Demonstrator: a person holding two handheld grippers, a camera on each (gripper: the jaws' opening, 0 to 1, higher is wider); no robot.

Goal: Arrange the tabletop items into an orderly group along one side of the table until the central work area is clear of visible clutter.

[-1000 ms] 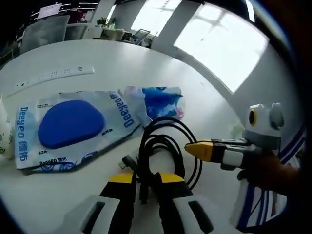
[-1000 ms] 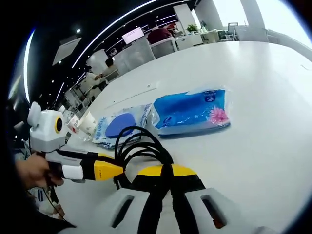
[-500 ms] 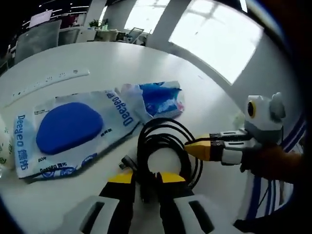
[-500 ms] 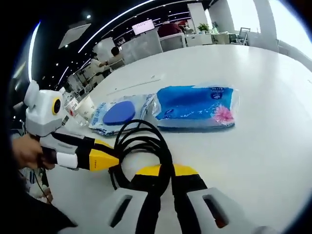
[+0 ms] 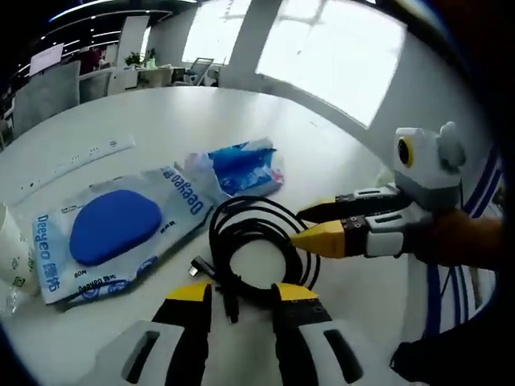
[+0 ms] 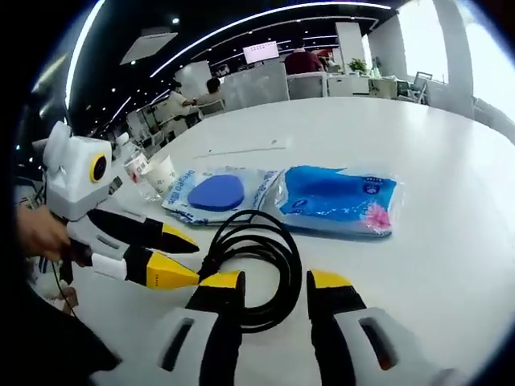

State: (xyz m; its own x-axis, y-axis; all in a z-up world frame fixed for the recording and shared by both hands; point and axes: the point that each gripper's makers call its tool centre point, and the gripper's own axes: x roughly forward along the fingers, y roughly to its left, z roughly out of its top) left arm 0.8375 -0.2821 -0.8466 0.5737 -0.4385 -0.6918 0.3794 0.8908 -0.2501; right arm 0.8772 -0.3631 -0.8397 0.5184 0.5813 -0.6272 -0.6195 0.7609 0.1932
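The coiled black cable [image 5: 256,249] lies flat on the white desk [image 5: 161,112], near the edge where the person stands, with the wet-wipes pack [image 5: 113,229] and the blue tissue pack [image 5: 240,165] just beyond it toward the middle. The left tongs [image 5: 241,301] stand wide apart, straddling the cable's plug end without gripping it. The right tongs [image 6: 275,288] are likewise spread, the coil's near loop lying between their tips, untouched. Both tongs hold nothing, so the cable step looks just finished or about to begin. A paper cup [image 6: 163,174] stands by the far left edge. Next, one pair of tongs probably needs to close on a pack's rim and slide it beside the others along one edge.
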